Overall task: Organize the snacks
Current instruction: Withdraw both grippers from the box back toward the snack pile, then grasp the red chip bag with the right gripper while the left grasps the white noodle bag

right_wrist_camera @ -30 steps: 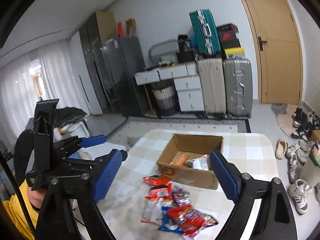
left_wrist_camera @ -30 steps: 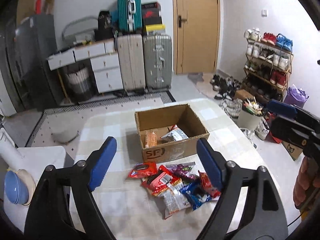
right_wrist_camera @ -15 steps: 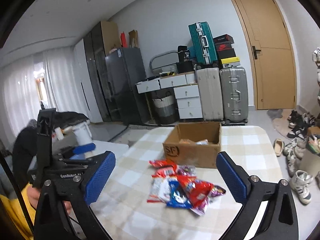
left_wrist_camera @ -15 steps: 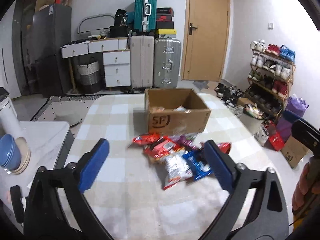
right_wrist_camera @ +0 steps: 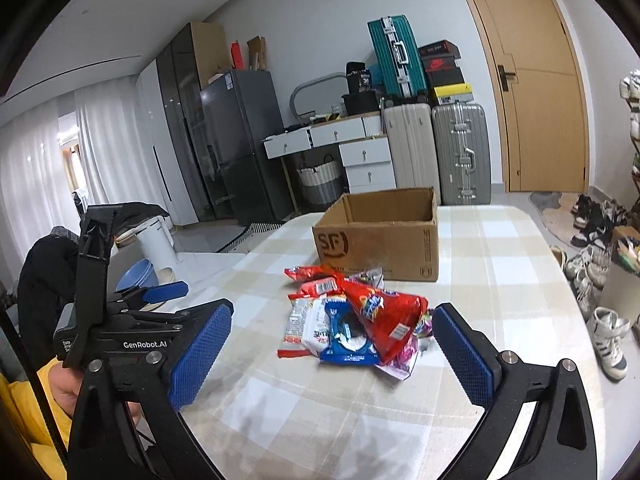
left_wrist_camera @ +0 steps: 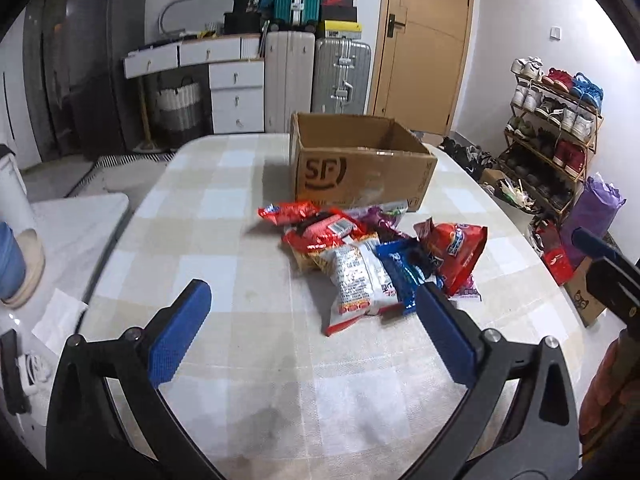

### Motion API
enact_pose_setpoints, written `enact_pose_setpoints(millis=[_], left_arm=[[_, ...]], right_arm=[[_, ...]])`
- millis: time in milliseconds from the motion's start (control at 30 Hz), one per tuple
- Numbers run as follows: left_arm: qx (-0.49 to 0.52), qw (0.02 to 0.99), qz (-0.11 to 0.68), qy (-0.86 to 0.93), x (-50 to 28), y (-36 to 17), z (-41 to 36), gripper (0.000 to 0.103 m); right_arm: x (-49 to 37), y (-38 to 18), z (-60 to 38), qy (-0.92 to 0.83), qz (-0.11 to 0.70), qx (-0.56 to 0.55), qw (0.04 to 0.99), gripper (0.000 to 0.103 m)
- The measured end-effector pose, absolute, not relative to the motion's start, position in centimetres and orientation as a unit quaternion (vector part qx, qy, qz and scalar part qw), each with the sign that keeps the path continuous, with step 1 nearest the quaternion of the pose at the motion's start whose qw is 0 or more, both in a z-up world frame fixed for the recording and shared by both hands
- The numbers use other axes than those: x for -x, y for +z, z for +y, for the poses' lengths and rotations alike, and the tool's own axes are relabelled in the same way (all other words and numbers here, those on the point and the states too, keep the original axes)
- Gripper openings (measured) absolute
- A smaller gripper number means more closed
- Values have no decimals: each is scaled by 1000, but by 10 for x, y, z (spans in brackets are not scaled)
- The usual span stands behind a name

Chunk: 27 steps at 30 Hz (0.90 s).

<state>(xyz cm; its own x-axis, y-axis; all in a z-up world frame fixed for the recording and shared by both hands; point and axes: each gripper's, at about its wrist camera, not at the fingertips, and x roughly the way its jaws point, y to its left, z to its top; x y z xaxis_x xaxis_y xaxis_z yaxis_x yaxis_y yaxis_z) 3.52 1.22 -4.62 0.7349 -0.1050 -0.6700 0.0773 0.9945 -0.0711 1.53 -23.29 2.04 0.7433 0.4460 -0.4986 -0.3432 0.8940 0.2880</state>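
1. 2 grippers, left gripper [left_wrist_camera: 310,322] and right gripper [right_wrist_camera: 332,346], are hovering spread wide, gripping nothing.
2. Checked table [left_wrist_camera: 208,208] is carrying snack packets [left_wrist_camera: 372,256] piled before cardboard box [left_wrist_camera: 360,168].
3. Suitcases [left_wrist_camera: 316,72] are standing left of door [left_wrist_camera: 424,40].

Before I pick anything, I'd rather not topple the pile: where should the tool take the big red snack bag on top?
Probably by the big red snack bag's crimped near end, coming from the near table edge with the open right tool. It lies flattish atop the pile, and that end overhangs the blue packet, so the pads could likely pinch it.
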Motion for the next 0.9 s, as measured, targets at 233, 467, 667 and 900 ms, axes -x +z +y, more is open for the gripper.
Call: enact_pose_setpoints(millis=[233, 467, 667, 900], left_arm=[[19, 928, 368, -47, -49, -56, 8, 102], [14, 923, 381, -46, -62, -71, 3, 102], [19, 914, 402, -50, -78, -88, 0, 102], [30, 903, 424, -59, -106, -111, -2, 102]], right_arm=[[-25, 3, -234, 215, 303, -93, 924, 102], [-35, -9, -236, 207, 317, -93, 921, 102], [-56, -24, -242, 199, 336, -100, 915, 102], [-97, -43, -240, 193, 371, -90, 904, 102]])
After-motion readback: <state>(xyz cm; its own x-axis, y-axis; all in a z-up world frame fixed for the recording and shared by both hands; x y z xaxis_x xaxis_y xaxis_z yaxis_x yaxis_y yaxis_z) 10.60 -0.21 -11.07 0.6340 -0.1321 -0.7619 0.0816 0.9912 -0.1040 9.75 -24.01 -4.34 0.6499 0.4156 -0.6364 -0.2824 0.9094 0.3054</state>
